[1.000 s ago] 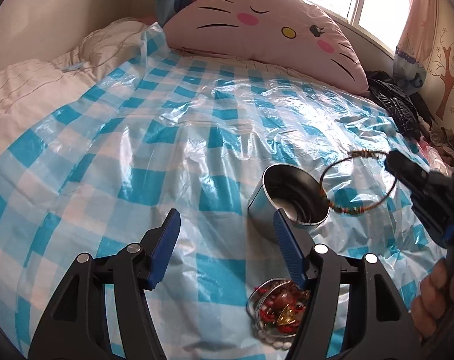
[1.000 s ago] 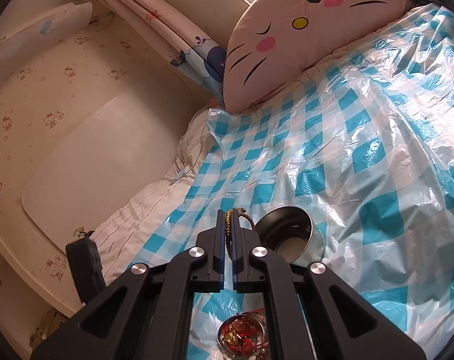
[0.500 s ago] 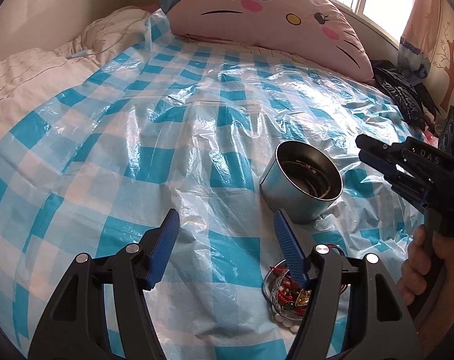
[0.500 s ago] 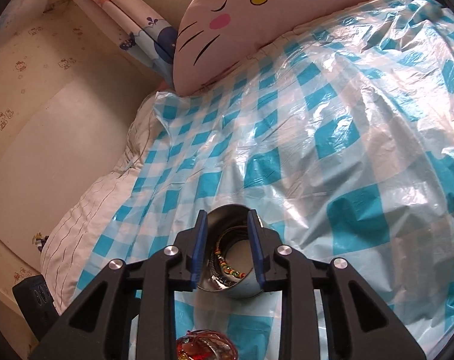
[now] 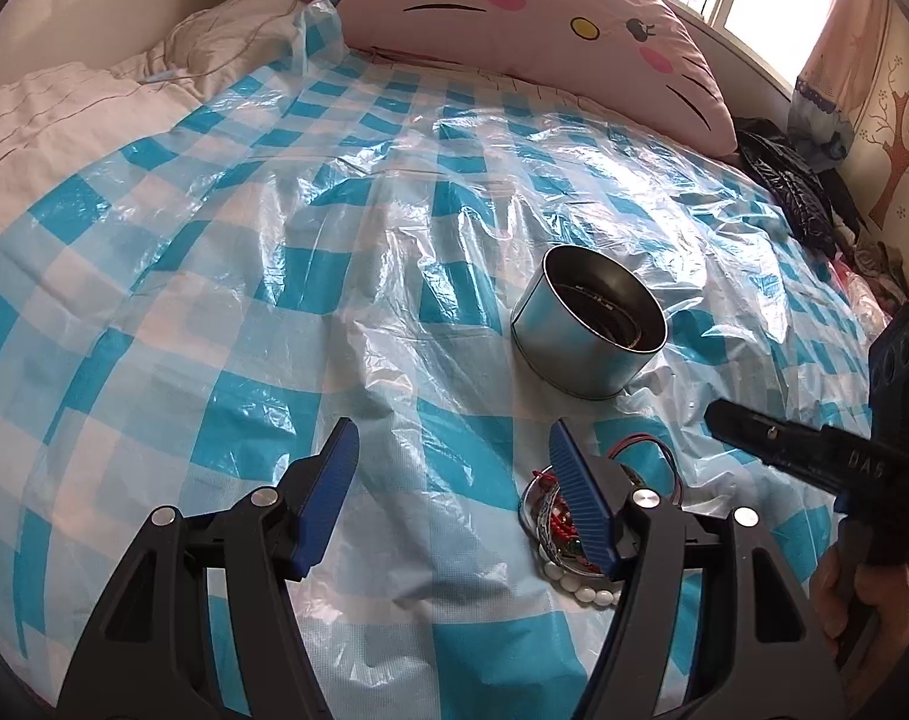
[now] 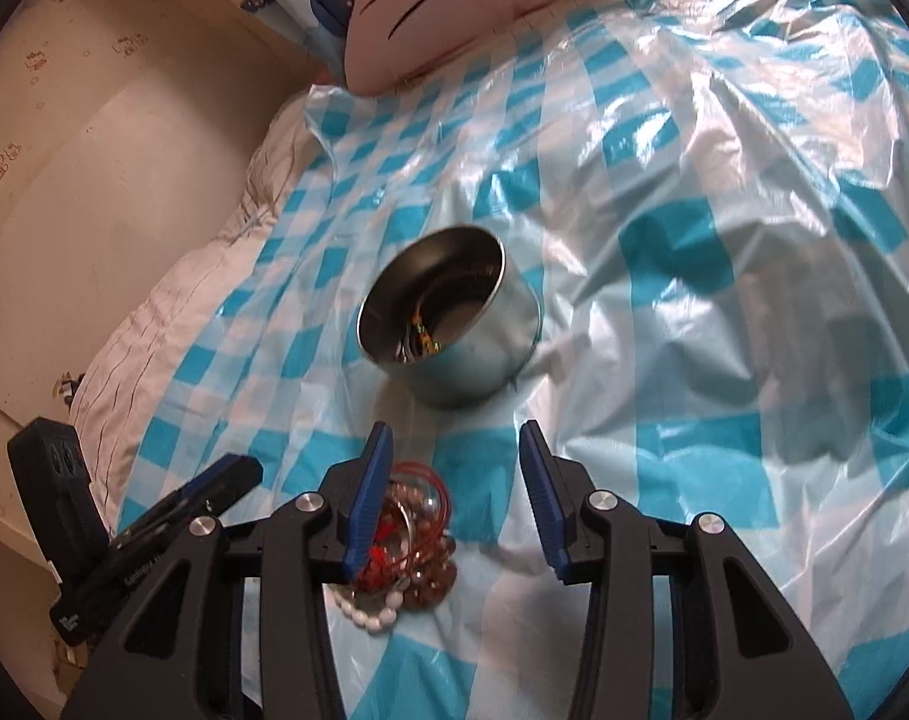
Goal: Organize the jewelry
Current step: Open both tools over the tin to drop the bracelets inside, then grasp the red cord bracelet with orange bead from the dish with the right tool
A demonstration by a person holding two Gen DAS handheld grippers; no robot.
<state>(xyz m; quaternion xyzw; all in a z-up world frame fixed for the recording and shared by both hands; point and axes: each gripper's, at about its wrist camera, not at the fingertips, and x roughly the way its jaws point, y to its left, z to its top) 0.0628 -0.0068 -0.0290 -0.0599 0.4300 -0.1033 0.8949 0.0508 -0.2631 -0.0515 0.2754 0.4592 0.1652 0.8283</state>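
With nothing between them, the right claw [image 6: 454, 468] is opening and the left claw [image 5: 451, 474] gapes over the bracelet pile [image 6: 403, 552] below; light, slippery, probably tangled, so pinch one loop's rim, tin [image 6: 454, 324] beyond.

a blue-checked plastic sheet [image 5: 226, 324] is covering the bed. a pink cat pillow [image 5: 550, 30] is lying along its far edge, a white quilt [image 5: 52, 108] is bunching at the left edge, and dark clothes [image 5: 784, 186] are piling at the right corner.
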